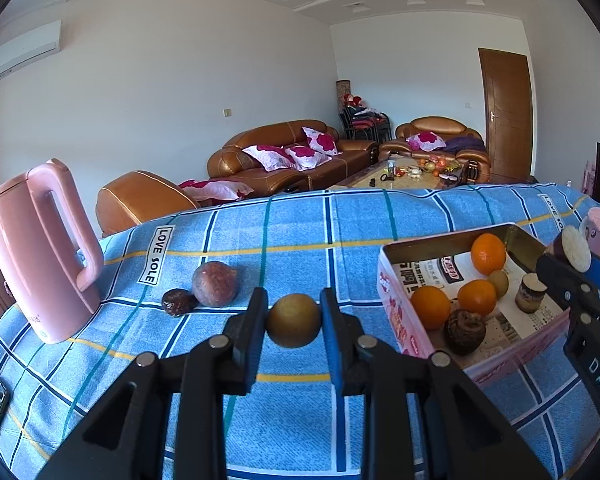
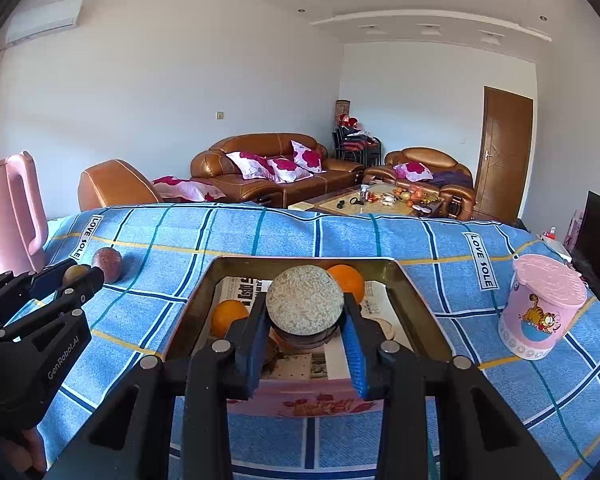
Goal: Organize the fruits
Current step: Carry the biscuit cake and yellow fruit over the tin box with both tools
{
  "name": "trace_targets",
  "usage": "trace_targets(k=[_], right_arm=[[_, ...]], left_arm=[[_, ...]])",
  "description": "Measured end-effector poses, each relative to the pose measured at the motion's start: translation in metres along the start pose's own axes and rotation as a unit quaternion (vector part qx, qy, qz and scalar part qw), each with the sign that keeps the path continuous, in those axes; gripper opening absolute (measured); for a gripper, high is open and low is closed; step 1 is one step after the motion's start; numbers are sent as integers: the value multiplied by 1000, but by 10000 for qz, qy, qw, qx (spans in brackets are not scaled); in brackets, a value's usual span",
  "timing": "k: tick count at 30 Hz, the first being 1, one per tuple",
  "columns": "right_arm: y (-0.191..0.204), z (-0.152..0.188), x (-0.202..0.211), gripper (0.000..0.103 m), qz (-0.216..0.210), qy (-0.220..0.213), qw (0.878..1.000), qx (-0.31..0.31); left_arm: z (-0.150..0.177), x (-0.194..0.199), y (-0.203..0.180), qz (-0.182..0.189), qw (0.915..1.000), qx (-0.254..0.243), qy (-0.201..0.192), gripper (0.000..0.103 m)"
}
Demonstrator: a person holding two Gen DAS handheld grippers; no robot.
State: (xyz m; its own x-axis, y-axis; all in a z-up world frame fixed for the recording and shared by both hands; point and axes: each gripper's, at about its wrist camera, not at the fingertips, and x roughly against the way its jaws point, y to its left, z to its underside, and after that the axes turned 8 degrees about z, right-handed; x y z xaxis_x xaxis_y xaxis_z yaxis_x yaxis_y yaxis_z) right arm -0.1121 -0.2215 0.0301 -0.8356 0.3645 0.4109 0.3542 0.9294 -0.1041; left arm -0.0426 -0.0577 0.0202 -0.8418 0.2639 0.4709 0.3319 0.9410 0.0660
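Fruit: a yellow-brown round fruit (image 1: pixel 293 321) is clamped between the left gripper (image 1: pixel 293 322) jaws, above the blue checked counter (image 1: pixel 300 240). The right gripper (image 2: pixel 305 326) jaws are clamped on a dark fruit with a pale cut face (image 2: pixel 305 300), over the pink tin (image 1: pixel 396 312). Both grippers tilt slightly downward. The tin holds three oranges (image 1: pixel 488 253). Two fruits (image 1: pixel 216 283) lie beside the pink kettle (image 1: pixel 40 252).

Kettle (image 1: pixel 40 252) leftward (cloth (image 1: pixel 300 232) beyond bare)

Bright, even daylight; sharp focus, strong fisheye bending and dark vignetted corners.
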Motion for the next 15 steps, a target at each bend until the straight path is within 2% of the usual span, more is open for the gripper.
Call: trace_targets(k=[15], right_arm=[[-50, -3, -16, 36, 447, 59, 9987, -231]], left_arm=[[-10, -3, -40, 397, 9991, -120, -132, 28]])
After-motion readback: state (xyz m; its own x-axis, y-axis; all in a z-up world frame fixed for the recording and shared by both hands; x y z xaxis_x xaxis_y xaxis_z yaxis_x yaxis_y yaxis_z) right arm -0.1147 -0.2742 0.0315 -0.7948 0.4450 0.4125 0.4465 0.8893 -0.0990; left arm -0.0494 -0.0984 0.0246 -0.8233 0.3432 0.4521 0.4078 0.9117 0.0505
